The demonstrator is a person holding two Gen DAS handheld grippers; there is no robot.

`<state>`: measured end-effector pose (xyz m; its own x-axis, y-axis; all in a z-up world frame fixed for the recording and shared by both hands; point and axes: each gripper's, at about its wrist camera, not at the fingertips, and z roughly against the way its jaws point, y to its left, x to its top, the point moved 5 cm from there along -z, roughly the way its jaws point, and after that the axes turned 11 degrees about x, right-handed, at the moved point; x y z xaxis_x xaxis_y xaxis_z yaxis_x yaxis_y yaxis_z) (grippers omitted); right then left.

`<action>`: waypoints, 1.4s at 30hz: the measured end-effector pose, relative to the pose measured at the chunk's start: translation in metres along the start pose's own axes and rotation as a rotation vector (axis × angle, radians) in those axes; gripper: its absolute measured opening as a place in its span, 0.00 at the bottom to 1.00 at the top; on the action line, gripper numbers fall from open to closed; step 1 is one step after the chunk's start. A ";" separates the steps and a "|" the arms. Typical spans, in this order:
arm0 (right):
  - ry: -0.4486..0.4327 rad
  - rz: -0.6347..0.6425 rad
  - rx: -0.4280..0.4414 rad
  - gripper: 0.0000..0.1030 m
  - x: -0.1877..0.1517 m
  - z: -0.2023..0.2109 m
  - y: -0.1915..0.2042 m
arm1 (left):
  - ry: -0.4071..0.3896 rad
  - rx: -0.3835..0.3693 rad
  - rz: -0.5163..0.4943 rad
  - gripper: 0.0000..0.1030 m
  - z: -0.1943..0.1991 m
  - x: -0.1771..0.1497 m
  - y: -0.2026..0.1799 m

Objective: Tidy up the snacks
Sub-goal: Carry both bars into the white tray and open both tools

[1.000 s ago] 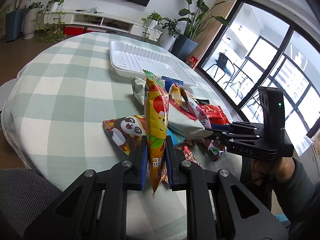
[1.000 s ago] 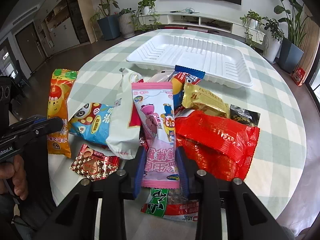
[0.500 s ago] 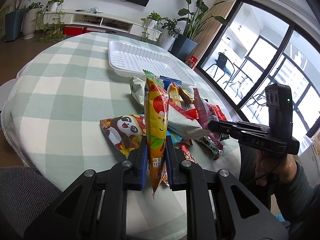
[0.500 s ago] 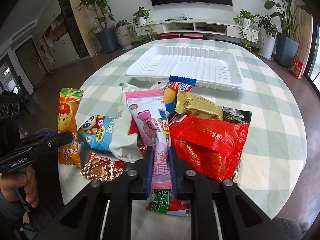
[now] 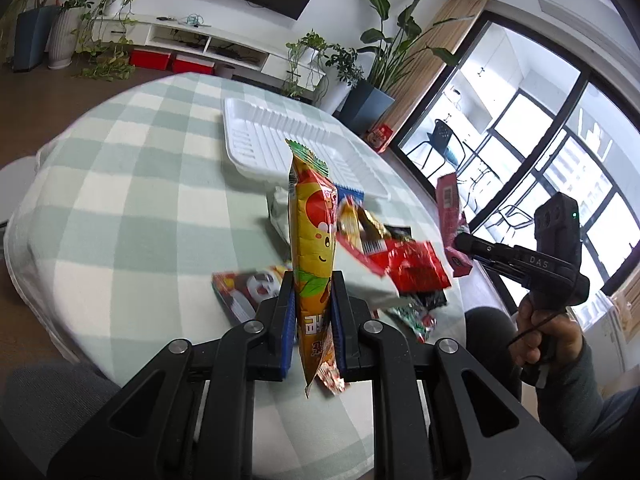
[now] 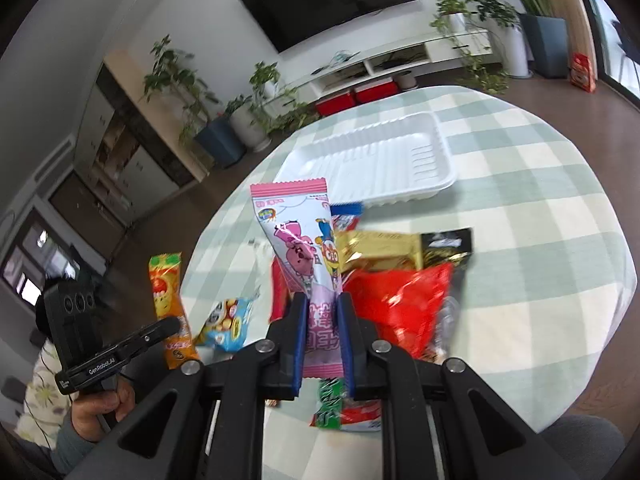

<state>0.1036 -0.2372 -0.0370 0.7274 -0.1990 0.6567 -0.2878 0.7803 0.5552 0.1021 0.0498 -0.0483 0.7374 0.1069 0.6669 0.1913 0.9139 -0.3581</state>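
Leftmost, the left gripper [image 5: 313,316] was closed on the lower part of an orange snack packet [image 5: 312,240], which stood upright and clear of the table. Next, the panda-print packet [image 5: 244,292] lay flat on the checked tablecloth [image 5: 120,200] just beside that gripper, with a white pouch [image 5: 280,212] beyond it. At centre, the loose pile held a red foil bag [image 6: 400,304], a gold packet [image 6: 376,250], a black packet [image 6: 446,244], a blue-ended packet [image 6: 346,212] and a green-and-red packet [image 6: 340,404] near the table's near edge. Beyond the pile, the white tray [image 6: 372,160] sat bare, well apart from both grippers. Rightmost, the right gripper [image 6: 322,336] was clamped on the bottom end of a pink snack packet [image 6: 298,236], likewise lifted off the pile. Risks, as judged: each packet was pinched low and stood tall above the fingers, so a quick swing toward the tray could flop or twist it loose; slick film could slide through the pads; both packets arriving together could collide over the tray; a low carry could drag pile items toward the edge.
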 end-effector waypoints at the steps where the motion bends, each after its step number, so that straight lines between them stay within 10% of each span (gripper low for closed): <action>1: -0.017 -0.013 -0.008 0.16 0.006 0.005 -0.007 | -0.008 0.001 -0.001 0.14 0.002 0.009 0.003; 10: -0.098 -0.086 -0.070 0.16 0.087 0.017 -0.060 | -0.050 0.021 -0.051 0.14 -0.012 0.118 0.014; 17: -0.037 -0.041 -0.053 0.16 0.146 -0.035 -0.064 | 0.061 0.054 -0.108 0.14 -0.084 0.183 -0.002; 28: 0.146 -0.072 -0.071 0.16 0.146 -0.125 -0.098 | 0.213 0.111 -0.094 0.14 -0.190 0.184 -0.006; 42: 0.209 -0.083 -0.139 0.16 0.122 -0.142 -0.115 | 0.276 0.166 -0.109 0.14 -0.235 0.167 0.007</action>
<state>0.3139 -0.2673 -0.0927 0.8621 -0.1503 0.4840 -0.1438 0.8432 0.5180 0.3790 -0.0181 -0.0925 0.8703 -0.0842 0.4853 0.1875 0.9677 -0.1684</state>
